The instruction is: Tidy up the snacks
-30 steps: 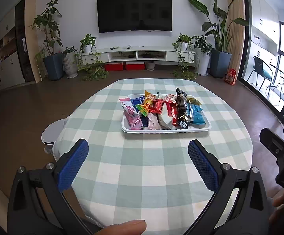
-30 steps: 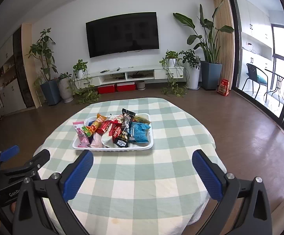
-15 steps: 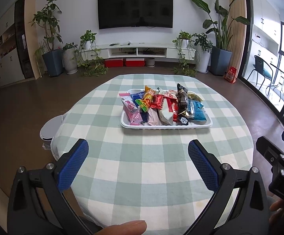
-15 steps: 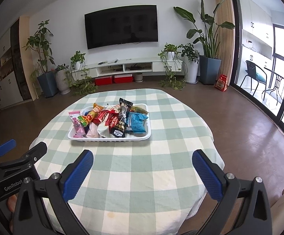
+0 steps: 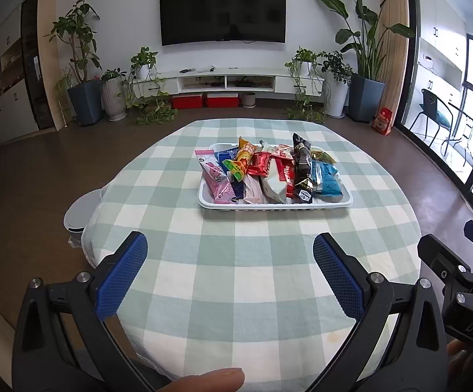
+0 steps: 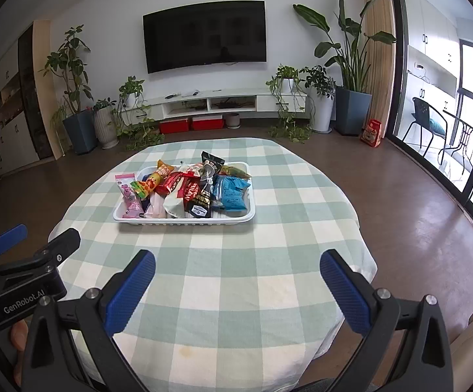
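A white tray [image 5: 275, 204] [image 6: 184, 221] heaped with several snack packets stands in the middle of a round table with a green-and-white checked cloth [image 5: 236, 281] [image 6: 243, 261]. Among the packets are a pink one [image 5: 215, 178] at the left, a blue one [image 5: 327, 179] at the right and a tall black one [image 5: 302, 166]. My left gripper [image 5: 229, 258] hangs open over the near part of the cloth, well short of the tray, with nothing between its fingers. My right gripper [image 6: 236, 277] is open too, also empty, near the table's front edge.
A white round bin [image 5: 79, 212] stands on the floor left of the table. Behind are a wall TV [image 5: 222, 13], a low white cabinet [image 5: 226, 81] and several potted plants. A glass door [image 5: 448, 98] is at the right. A fingertip [image 5: 210, 379] shows at the bottom.
Both grippers have risen and tilted down a little, so the table and tray sit lower and closer in view. Both stay open and empty.
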`<state>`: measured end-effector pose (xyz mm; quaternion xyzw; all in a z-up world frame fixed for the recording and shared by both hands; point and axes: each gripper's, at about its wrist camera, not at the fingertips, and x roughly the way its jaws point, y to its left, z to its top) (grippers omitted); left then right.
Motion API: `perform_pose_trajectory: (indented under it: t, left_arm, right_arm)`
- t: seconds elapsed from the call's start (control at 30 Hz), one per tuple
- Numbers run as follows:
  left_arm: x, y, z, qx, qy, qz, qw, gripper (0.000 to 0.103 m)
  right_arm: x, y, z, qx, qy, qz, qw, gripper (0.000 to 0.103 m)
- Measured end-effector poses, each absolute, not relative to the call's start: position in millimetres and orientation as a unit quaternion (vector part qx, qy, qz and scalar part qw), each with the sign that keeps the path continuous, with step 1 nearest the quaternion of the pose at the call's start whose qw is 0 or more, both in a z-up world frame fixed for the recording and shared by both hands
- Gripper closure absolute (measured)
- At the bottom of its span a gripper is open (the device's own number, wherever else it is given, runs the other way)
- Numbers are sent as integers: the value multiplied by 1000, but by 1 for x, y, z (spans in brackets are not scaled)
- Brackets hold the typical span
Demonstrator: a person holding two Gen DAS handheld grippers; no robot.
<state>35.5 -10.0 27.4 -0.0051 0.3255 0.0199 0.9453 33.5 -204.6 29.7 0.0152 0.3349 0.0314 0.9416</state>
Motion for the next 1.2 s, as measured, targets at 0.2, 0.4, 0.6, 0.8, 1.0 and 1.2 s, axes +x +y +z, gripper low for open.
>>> perform_pose_trajectory:
  t: [0.2,0.4,0.6,0.8,1.0,1.2]
  left_arm:
    - [36,-10,26,-6,327,19,945,0]
    - [36,-10,25,-6,327,20,945,0]
    - [36,-10,25,-6,327,19,945,0]
    - [36,-10,25,-6,328,19,944,0]
    - [36,-10,25,-7,328,19,945,0]
    - [37,-10,25,-7,328,19,944,0]
  right_arm:
    - [34,-204,24,16,340,33,940,0]
    - [34,-204,24,16,342,33,939,0]
    - [34,-204,22,16,343,33,939,0]
    - [34,-204,23,15,343,32,939,0]
    - [34,-204,23,16,343,33,939,0]
    - [34,-204,24,16,343,33,938,0]
